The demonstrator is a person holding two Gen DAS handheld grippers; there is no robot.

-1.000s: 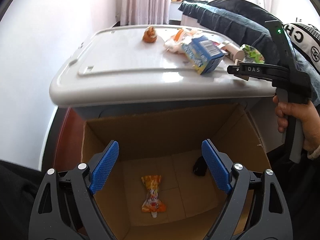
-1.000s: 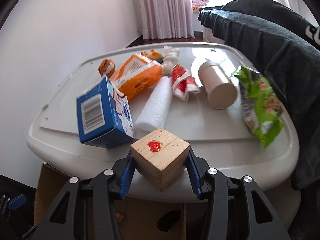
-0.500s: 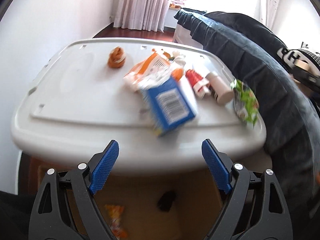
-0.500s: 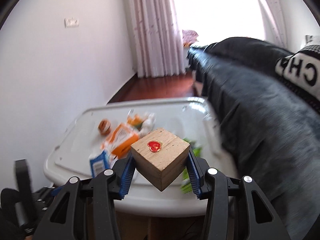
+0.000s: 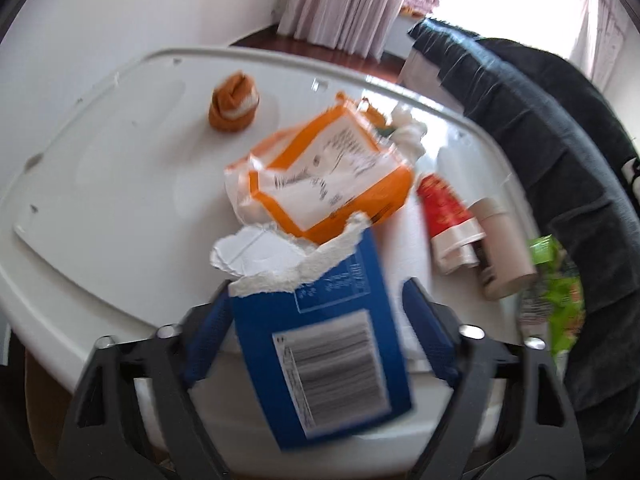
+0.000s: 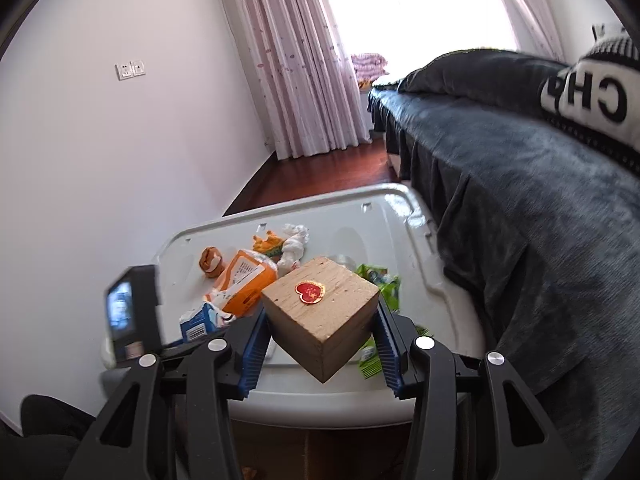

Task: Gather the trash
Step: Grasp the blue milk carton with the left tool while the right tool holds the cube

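Observation:
A torn blue carton (image 5: 320, 356) with a barcode lies near the front edge of the white bin lid (image 5: 120, 184). My left gripper (image 5: 318, 336) is open, its blue pads on either side of the carton, not closed on it. Behind the carton lie an orange-and-white bag (image 5: 320, 184), an orange rolled sock (image 5: 234, 102), a red wrapper (image 5: 448, 216), a beige tube (image 5: 502, 248) and a green packet (image 5: 560, 292). My right gripper (image 6: 320, 344) is shut on a wooden cube (image 6: 324, 316) with a red heart sticker, held above the lid's front edge.
A bed with a dark blanket (image 6: 520, 184) runs along the right side. A white wall (image 6: 100, 160) stands to the left and curtains (image 6: 304, 60) hang behind. The left gripper's body (image 6: 132, 312) shows in the right wrist view.
My left gripper has risen from over the cardboard box and moved forward around the blue carton. My right gripper has lifted and pulled back with the wooden cube still in it.

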